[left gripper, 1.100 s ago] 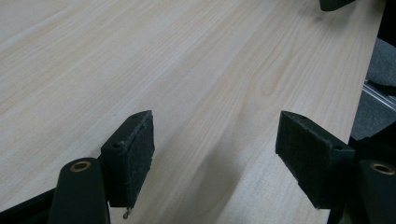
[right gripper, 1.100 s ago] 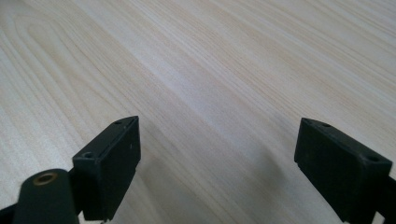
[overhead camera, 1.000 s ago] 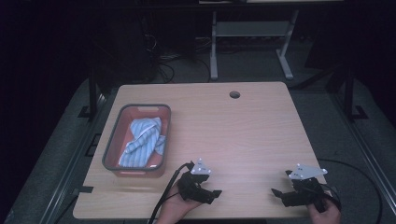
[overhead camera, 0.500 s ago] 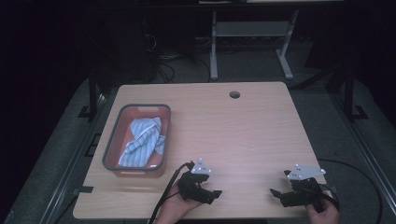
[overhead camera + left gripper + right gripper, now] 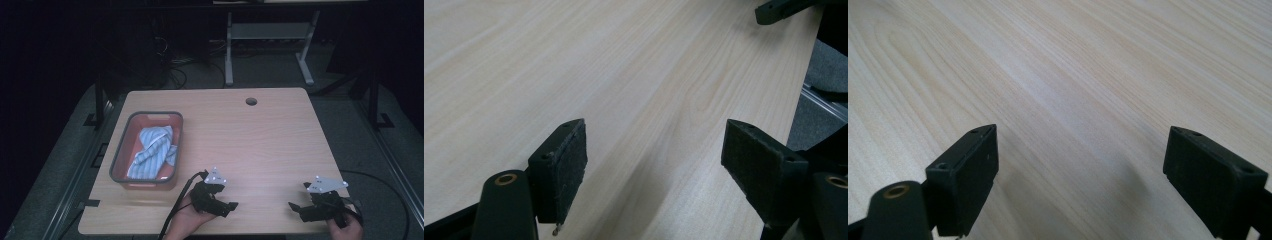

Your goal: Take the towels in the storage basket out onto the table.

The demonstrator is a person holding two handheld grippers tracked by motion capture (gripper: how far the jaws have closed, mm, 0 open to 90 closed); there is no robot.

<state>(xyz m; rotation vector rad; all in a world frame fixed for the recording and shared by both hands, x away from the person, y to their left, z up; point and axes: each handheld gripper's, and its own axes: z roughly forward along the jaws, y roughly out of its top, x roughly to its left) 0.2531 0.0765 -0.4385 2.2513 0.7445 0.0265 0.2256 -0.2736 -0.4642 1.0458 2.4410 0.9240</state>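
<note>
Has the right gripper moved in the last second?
Barely, if at all. The right gripper sits near the table's front right edge, as it did before; at most it has crept slightly left, jaws open.

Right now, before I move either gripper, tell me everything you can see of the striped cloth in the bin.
The striped cloth is soft fabric with light blue and white stripes, crumpled into a loose, folded heap. It lies inside the red bin, a shallow rectangular tub with a grey rim, on the table's left side. It covers much of the bin floor, leaving red bottom bare along the left and far end. Nothing but the bin touches it; both grippers are away at the near edge.
</note>
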